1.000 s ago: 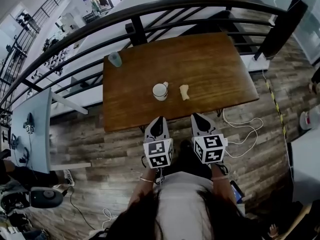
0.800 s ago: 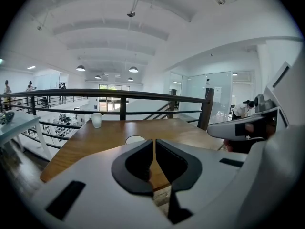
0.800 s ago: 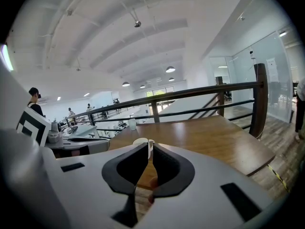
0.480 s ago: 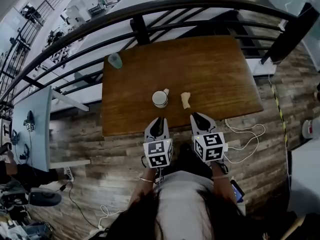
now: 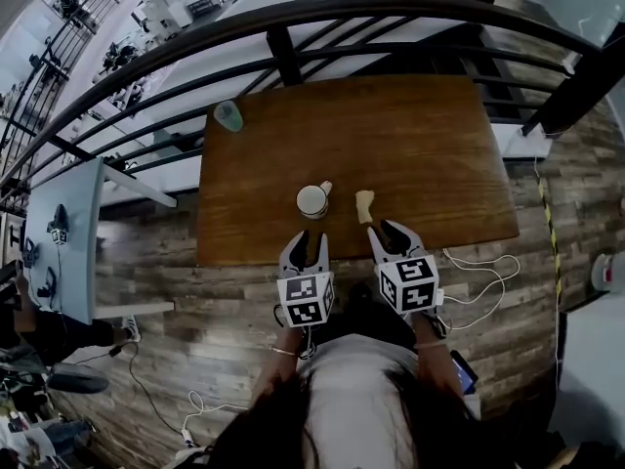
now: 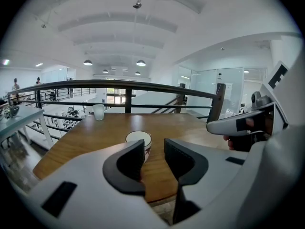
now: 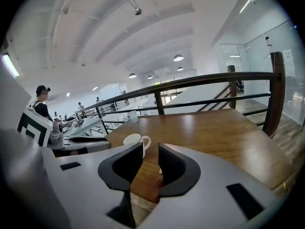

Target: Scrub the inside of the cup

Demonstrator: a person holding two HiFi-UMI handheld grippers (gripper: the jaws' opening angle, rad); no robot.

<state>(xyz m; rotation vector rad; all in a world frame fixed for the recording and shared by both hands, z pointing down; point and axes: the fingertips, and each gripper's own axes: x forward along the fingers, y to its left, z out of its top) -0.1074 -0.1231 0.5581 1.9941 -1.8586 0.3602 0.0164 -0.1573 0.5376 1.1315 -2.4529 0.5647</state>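
A white cup (image 5: 312, 200) stands upright near the front edge of the wooden table (image 5: 420, 135), handle towards the far right. A small beige scrubbing piece (image 5: 364, 204) lies just right of it. My left gripper (image 5: 305, 239) hovers at the table's front edge, just short of the cup (image 6: 138, 138). Its jaws have just been opening and are open with nothing between them (image 6: 154, 149). My right gripper (image 5: 394, 231) is just short of the beige piece. Its jaws have also just been opening and are open and empty (image 7: 150, 154). The cup (image 7: 133, 139) shows left of its jaws.
A pale translucent tumbler (image 5: 229, 115) stands at the table's far left corner. A dark metal railing (image 5: 293, 27) curves behind the table. White cables (image 5: 479, 262) lie on the plank floor at the right. A grey desk (image 5: 63, 233) stands at the left.
Both grippers have moved forward to the table's front edge, closer to the cup and the beige piece. Their jaws, shut before, now stand apart.
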